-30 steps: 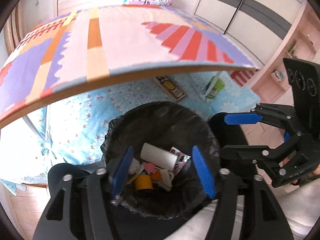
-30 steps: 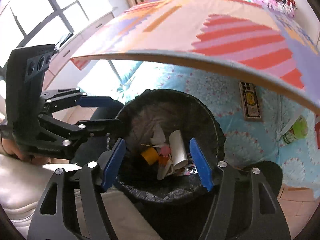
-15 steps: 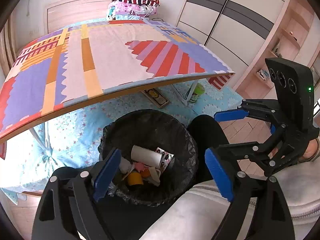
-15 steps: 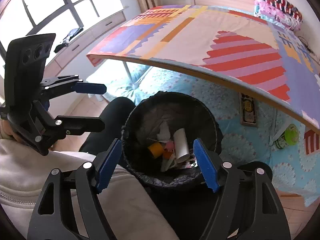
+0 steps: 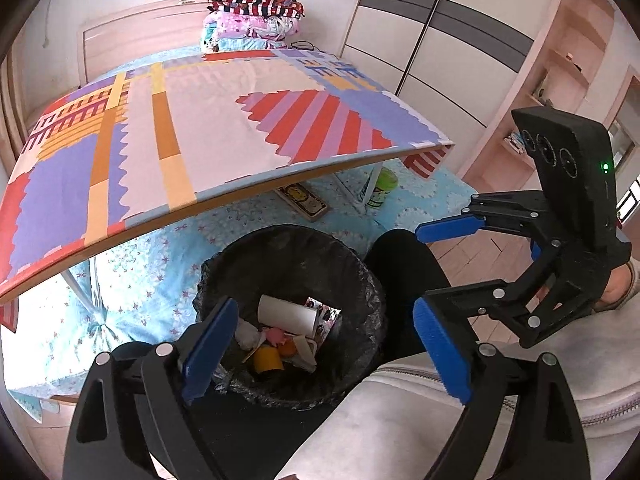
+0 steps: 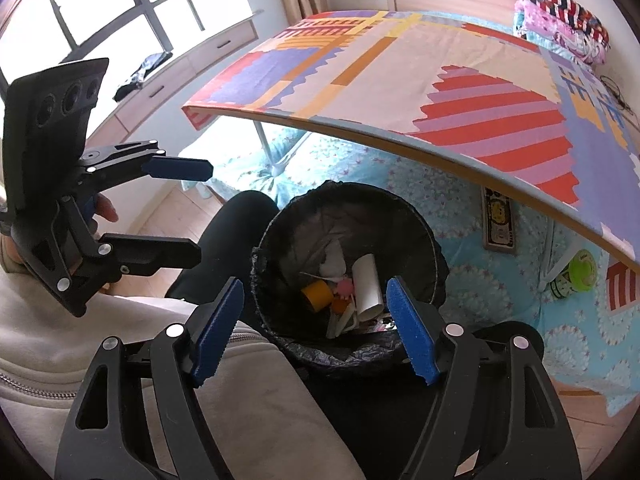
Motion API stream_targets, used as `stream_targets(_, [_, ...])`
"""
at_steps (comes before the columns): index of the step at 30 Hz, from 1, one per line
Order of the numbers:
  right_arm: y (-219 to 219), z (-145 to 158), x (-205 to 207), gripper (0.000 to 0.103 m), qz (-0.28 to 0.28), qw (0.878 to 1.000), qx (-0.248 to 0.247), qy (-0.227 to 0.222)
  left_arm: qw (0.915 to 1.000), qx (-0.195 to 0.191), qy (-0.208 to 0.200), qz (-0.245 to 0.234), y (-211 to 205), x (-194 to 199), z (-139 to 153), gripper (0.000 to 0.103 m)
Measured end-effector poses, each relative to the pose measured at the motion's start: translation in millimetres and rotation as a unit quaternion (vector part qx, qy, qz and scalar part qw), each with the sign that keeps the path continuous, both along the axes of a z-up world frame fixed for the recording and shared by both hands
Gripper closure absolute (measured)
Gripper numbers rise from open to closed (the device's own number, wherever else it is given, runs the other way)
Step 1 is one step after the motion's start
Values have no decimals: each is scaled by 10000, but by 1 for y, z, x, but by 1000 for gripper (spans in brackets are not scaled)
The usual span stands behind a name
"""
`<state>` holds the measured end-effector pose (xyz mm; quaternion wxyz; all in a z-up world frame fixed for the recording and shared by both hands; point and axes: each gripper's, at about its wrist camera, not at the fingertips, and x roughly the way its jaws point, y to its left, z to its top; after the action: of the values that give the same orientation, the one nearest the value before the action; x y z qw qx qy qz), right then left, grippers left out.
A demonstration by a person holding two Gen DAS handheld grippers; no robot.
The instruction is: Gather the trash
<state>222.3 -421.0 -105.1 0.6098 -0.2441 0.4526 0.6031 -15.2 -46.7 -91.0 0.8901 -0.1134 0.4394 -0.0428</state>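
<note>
Both grippers have risen from the bin (image 5: 292, 320). Left gripper (image 5: 324, 344) is opening, empty; right gripper (image 6: 312, 328) gapes, empty. Lift clear of the rim before seeking more trash.

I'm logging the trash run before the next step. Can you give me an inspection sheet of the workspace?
Surface: patterned table, nothing seen on it.
Job's things: black-lined bin holding a white roll, yellow tape roll and scraps.
Clutter: green cup and flat box on the blue sheet under the table.
Grippers: left gripper opening, right gripper open, both empty above the bin.
Cables: nothing seen.
Surroundings: wardrobe, window.
</note>
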Motion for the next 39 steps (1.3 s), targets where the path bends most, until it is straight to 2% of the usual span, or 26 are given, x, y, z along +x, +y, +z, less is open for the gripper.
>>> stream_targets(39, [-1, 4, 0, 29, 31, 10000, 41, 64, 10000, -57, -81, 1, -1, -1, 1, 17])
